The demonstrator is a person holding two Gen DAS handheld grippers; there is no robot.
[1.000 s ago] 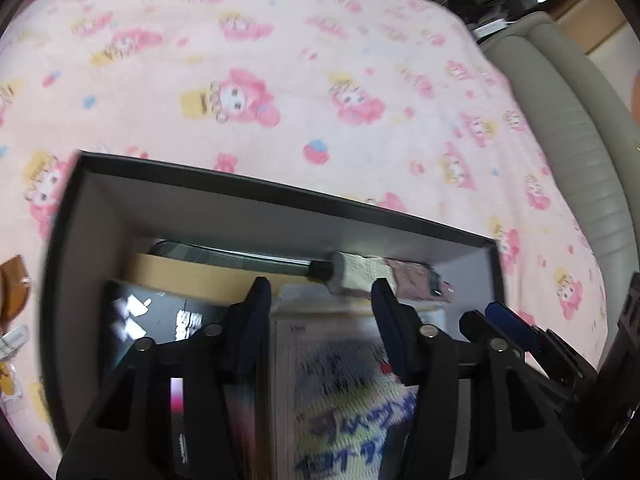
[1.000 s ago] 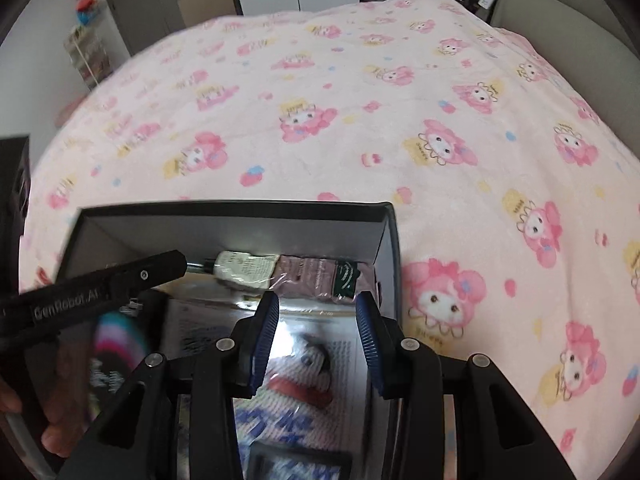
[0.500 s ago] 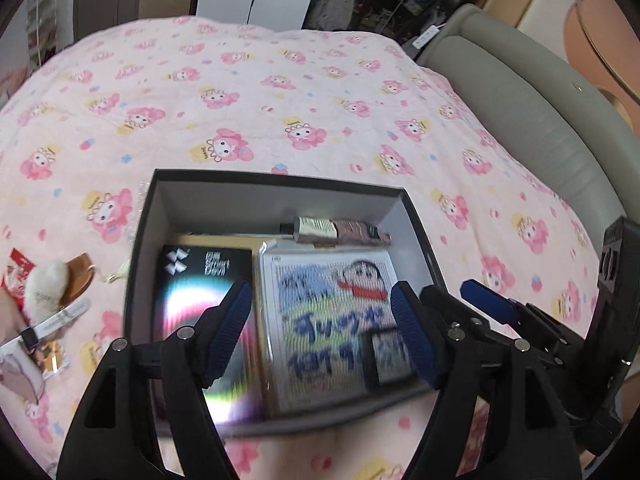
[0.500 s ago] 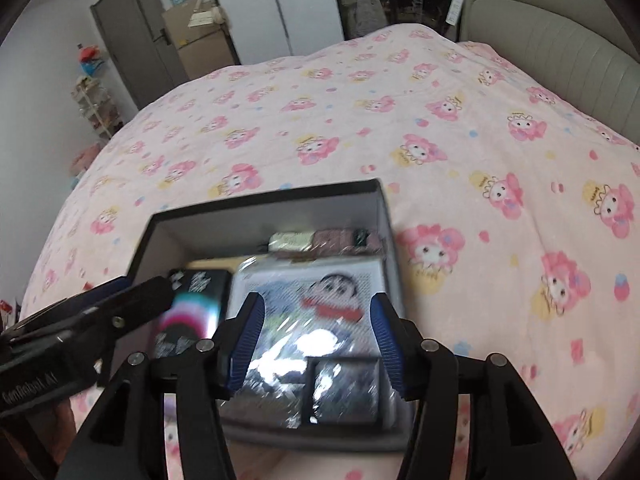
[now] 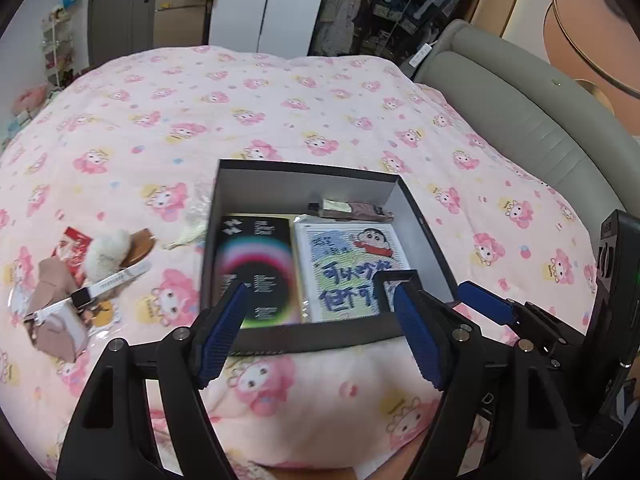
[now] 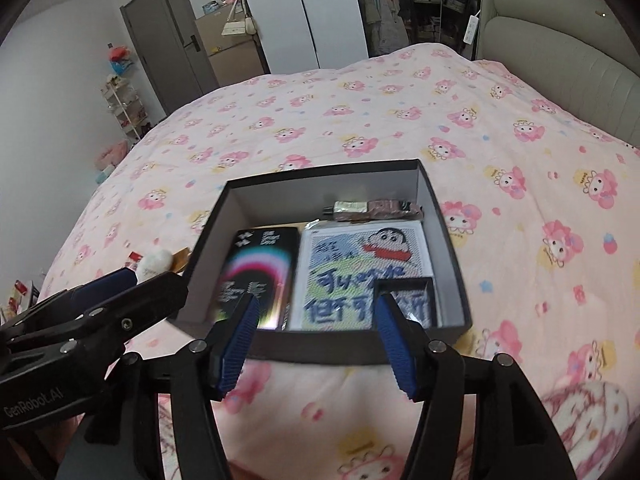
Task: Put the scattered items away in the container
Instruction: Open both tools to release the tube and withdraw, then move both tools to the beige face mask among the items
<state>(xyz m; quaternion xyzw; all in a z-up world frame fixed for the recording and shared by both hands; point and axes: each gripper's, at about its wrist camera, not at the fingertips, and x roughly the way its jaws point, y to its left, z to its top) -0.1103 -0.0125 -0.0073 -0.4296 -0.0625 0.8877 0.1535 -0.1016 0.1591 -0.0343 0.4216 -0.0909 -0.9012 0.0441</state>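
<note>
Both grippers empty, gaping; box (image 5: 320, 338) just beyond.

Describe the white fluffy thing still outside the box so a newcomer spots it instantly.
On the pink cartoon-print bedspread, look left of the dark open box at the loose pile. The white pom-pom sits at its top, against a brown disc: the only round, furry item among flat packets.

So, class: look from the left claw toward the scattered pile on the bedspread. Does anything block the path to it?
Nothing visible does. The left claw is open and empty, and only bare bedspread lies between it and the pile beside the box.
</note>
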